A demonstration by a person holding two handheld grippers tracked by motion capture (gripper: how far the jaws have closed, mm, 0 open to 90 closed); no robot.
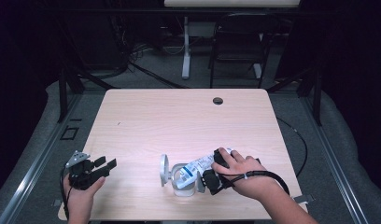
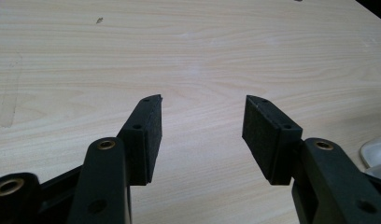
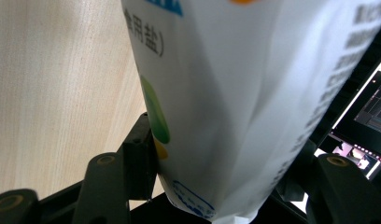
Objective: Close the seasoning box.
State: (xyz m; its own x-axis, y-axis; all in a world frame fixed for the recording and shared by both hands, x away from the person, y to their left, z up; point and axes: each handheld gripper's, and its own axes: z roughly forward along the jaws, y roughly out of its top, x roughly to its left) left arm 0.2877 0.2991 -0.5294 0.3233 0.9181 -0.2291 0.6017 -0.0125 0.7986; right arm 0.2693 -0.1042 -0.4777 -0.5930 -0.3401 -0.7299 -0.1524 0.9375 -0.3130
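Observation:
A white bag [image 1: 196, 167] with blue print lies tilted, its lower end in the mouth of a clear jar [image 1: 184, 189] near the table's front edge. The jar's round lid [image 1: 164, 170] stands flipped open on its left. My right gripper [image 1: 217, 159], under the person's hand, is shut on the bag's upper end. In the right gripper view the bag [image 3: 235, 93] sits between the jaws of the right gripper [image 3: 216, 154], with printed characters and a green mark on it. My left gripper [image 1: 107, 163] rests open at the front left, nothing between its fingertips [image 2: 151, 121].
The light wood table [image 1: 146, 121] has a round cable hole [image 1: 218, 101] near its far edge. A dark chair [image 1: 237, 42] and a white table leg [image 1: 186, 51] stand behind it. A pale rim [image 2: 376, 151] shows at the right edge of the left gripper view.

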